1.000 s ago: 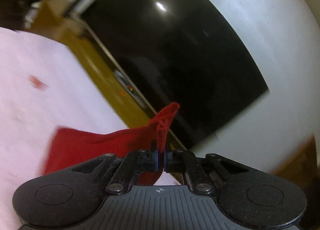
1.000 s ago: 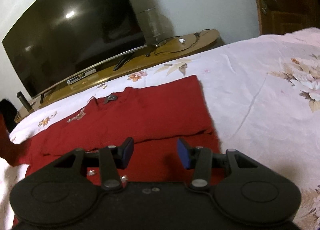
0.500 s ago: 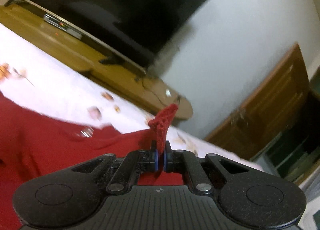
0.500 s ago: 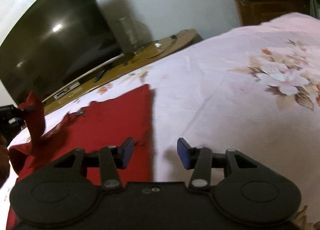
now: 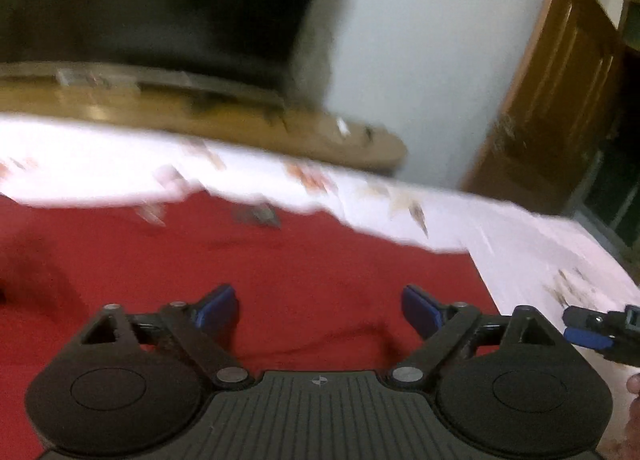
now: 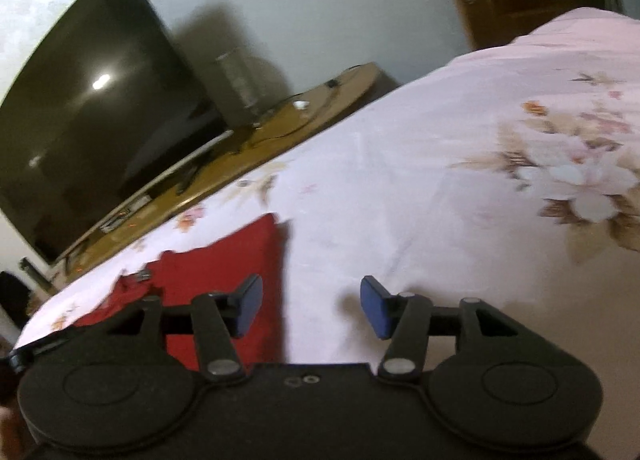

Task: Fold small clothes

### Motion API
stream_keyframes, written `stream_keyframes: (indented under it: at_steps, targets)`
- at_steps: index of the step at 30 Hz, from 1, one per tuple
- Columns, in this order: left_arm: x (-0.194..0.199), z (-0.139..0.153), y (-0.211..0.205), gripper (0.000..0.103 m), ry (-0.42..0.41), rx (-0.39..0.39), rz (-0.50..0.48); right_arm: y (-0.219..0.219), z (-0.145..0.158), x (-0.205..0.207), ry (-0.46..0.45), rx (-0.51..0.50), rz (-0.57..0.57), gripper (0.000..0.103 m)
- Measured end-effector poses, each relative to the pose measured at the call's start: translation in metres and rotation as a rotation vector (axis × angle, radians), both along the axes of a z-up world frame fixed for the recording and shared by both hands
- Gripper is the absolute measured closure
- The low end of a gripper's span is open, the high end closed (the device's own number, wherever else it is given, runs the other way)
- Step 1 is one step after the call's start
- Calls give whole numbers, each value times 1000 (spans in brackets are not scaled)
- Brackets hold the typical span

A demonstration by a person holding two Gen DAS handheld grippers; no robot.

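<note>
The red garment lies spread flat on the floral bed sheet. My left gripper hovers over its near part; its jaws are opening wide and hold nothing, with only the flat cloth below them. In the right wrist view the red garment lies to the left. My right gripper is over the garment's right edge, its left pad above the cloth and its right pad above bare sheet. Its jaws are opening a little and are empty. The right gripper also shows at the left view's right edge.
A large dark television stands on a long wooden stand just beyond the bed's far edge. A wooden door is at the far right. Bare sheet stretches to the right of the garment.
My left gripper let go of the pinched red fold, opened wide and swung across over the garment. My right gripper slid right, from over the garment to its right edge.
</note>
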State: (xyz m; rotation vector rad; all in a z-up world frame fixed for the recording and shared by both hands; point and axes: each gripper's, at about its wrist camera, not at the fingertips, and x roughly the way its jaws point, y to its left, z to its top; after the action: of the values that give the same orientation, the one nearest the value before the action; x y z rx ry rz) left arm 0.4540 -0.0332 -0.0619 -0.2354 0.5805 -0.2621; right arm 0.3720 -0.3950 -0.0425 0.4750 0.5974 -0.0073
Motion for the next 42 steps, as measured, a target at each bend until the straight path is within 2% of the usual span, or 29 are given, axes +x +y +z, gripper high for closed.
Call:
stream_keyframes:
  at_steps: [3, 4, 5, 6, 10, 13, 16, 18, 21, 22, 23, 24, 25, 26, 28, 30, 33, 37, 42]
  targets:
    - [-29, 7, 49, 17, -8, -36, 106, 19, 2, 11, -8, 52, 62, 49]
    - [-39, 6, 70, 20, -6, -35, 157, 26, 3, 14, -8, 69, 81, 49]
    - [-50, 4, 88, 30, 0, -20, 208, 34, 2, 18, -8, 90, 109, 49]
    - [-62, 2, 109, 32, 17, -6, 272, 43, 3, 22, -7, 115, 139, 49]
    - [-84, -11, 168, 32, 80, 6, 402, 83, -6, 44, 26, 224, 248, 49]
    - [-80, -17, 183, 32, 100, 41, 409, 108, -15, 60, 55, 276, 292, 49]
    - [-67, -27, 190, 32, 139, 49, 400, 127, -28, 78, 131, 315, 296, 49]
    - [-60, -32, 193, 32, 136, 47, 392, 134, -40, 87, 173, 358, 286, 53]
    - [-52, -31, 198, 33, 132, 22, 377, 142, -44, 93, 152, 366, 248, 61]
    - [-48, -35, 198, 35, 138, 26, 368, 142, -44, 96, 148, 371, 232, 63]
    - [-47, -37, 198, 46, 142, 45, 360, 142, -46, 100, 146, 373, 218, 70]
    - [-46, -39, 196, 53, 133, 92, 351, 142, -48, 103, 150, 369, 203, 79]
    - [-45, -41, 193, 54, 125, 126, 335, 142, -49, 105, 157, 360, 188, 85]
    - [-45, -42, 192, 56, 118, 148, 319, 142, -49, 107, 164, 348, 180, 96]
    - [-47, -40, 193, 63, 111, 162, 306, 143, -46, 107, 152, 311, 180, 97]
    - [-48, -39, 201, 85, 116, 140, 323, 144, -33, 98, 93, 256, 195, 98]
    - [-49, -39, 214, 88, 121, 81, 327, 144, -11, 83, 16, 185, 208, 98]
    - [-46, -41, 211, 88, 120, 104, 315, 139, 6, 68, -32, 108, 217, 98]
    - [-42, -36, 211, 89, 142, 122, 288, 128, 3, 61, -23, 44, 218, 98]
